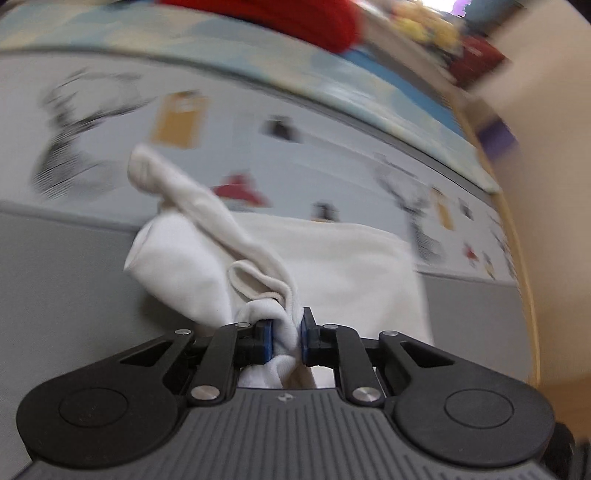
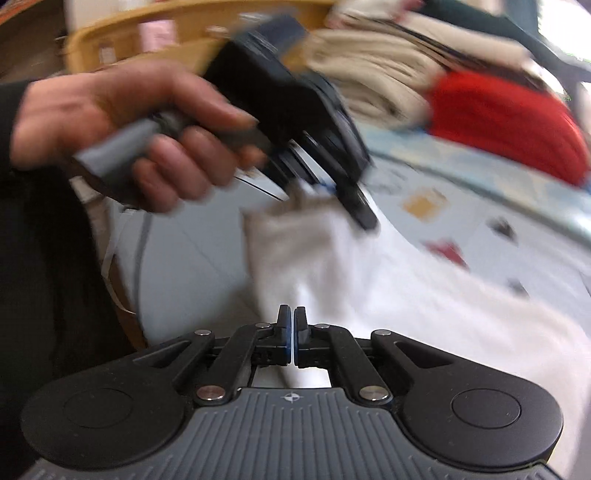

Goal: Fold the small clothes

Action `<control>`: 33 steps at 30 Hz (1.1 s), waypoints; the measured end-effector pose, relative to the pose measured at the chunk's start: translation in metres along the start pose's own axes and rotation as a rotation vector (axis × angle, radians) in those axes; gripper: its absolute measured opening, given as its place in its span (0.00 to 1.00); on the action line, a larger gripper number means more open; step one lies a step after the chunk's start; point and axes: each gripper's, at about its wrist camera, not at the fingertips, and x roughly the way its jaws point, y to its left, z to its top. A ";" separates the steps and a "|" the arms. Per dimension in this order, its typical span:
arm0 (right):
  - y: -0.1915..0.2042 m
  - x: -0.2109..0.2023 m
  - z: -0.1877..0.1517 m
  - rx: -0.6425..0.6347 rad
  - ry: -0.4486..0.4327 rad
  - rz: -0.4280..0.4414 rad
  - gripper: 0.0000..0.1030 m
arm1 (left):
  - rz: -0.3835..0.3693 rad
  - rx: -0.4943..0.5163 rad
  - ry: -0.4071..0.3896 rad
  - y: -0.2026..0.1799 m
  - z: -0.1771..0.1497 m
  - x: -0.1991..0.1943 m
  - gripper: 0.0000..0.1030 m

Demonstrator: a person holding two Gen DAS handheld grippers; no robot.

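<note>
A small white garment (image 1: 280, 254) lies on a grey patterned mat (image 1: 74, 258). My left gripper (image 1: 287, 338) is shut on a bunched edge of it, with a sleeve twisted up toward the upper left. In the right wrist view the same garment (image 2: 388, 280) spreads to the right, and the left gripper (image 2: 332, 192), held in a hand, pinches its upper corner. My right gripper (image 2: 292, 336) has its jaws closed together just above the white cloth; whether cloth lies between the pads is hidden.
A red garment (image 2: 506, 122) and folded beige cloths (image 2: 373, 74) lie at the far edge of the mat. A wooden rim (image 2: 155, 26) curves behind the hand. The mat's printed band (image 1: 258, 122) runs across the far side.
</note>
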 end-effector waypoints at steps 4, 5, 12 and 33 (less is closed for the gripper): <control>-0.053 -0.034 -0.033 0.194 0.021 -0.161 0.01 | -0.162 0.159 -0.013 -0.080 -0.007 0.019 0.15; -0.065 -0.042 -0.042 0.237 0.024 -0.196 0.01 | -0.210 0.199 -0.023 -0.099 -0.009 0.022 0.17; -0.139 -0.087 -0.098 0.602 0.003 -0.330 0.19 | -0.334 0.243 -0.111 -0.130 -0.014 0.024 0.59; -0.192 -0.034 -0.096 0.888 0.011 -0.370 0.08 | -0.019 0.321 0.114 -0.045 -0.032 0.053 0.49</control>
